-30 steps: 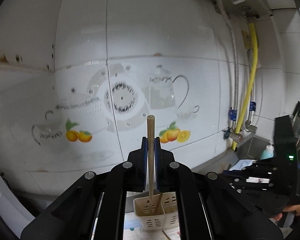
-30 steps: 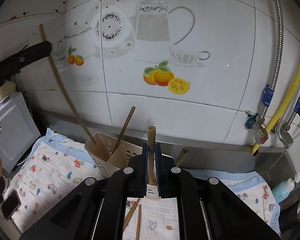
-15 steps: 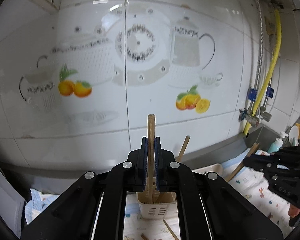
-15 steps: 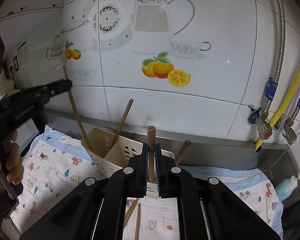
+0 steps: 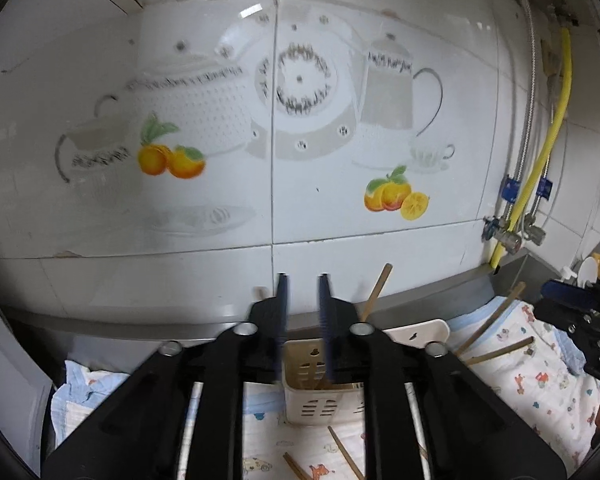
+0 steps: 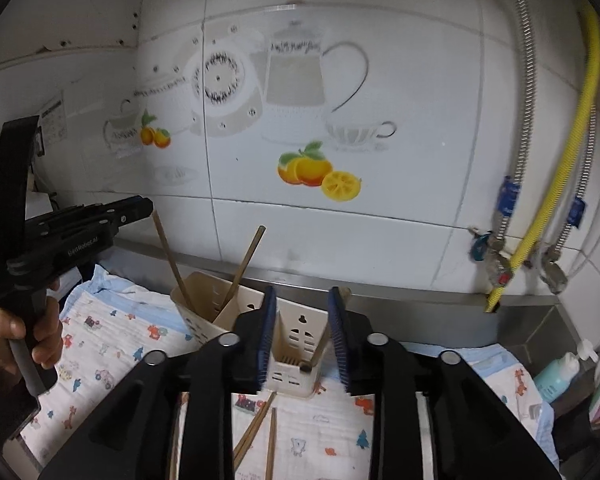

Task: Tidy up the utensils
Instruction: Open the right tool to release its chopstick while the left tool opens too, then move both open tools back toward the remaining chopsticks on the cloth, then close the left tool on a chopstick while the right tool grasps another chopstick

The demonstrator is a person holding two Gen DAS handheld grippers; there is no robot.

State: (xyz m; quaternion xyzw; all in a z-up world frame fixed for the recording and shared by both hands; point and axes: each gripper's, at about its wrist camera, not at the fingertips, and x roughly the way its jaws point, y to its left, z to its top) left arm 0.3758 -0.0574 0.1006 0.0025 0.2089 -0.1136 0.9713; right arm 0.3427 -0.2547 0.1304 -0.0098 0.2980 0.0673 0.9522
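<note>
A cream slotted utensil holder [image 5: 314,384] stands on a printed cloth below the wall, and shows in the right wrist view [image 6: 296,336] too. Wooden utensil handles [image 6: 242,264] lean in its left compartment and one [image 6: 328,332] stands in the right part. My left gripper [image 5: 303,284] is open and empty above the holder. My right gripper [image 6: 302,296] is open and empty just above the holder's right part. Loose chopsticks [image 6: 260,428] lie on the cloth in front. The left gripper also shows at the left of the right wrist view [image 6: 138,210].
A tiled wall with teapot and fruit prints [image 5: 392,196] is close behind. Yellow and steel hoses with valves [image 6: 540,240] hang at the right. A blue-green bottle [image 6: 556,372] stands at the far right. More wooden sticks [image 5: 496,348] lie on the cloth.
Both grippers have opened and let go of their wooden utensils, which now stand in the holder. The left gripper has come lower and closer to the holder.
</note>
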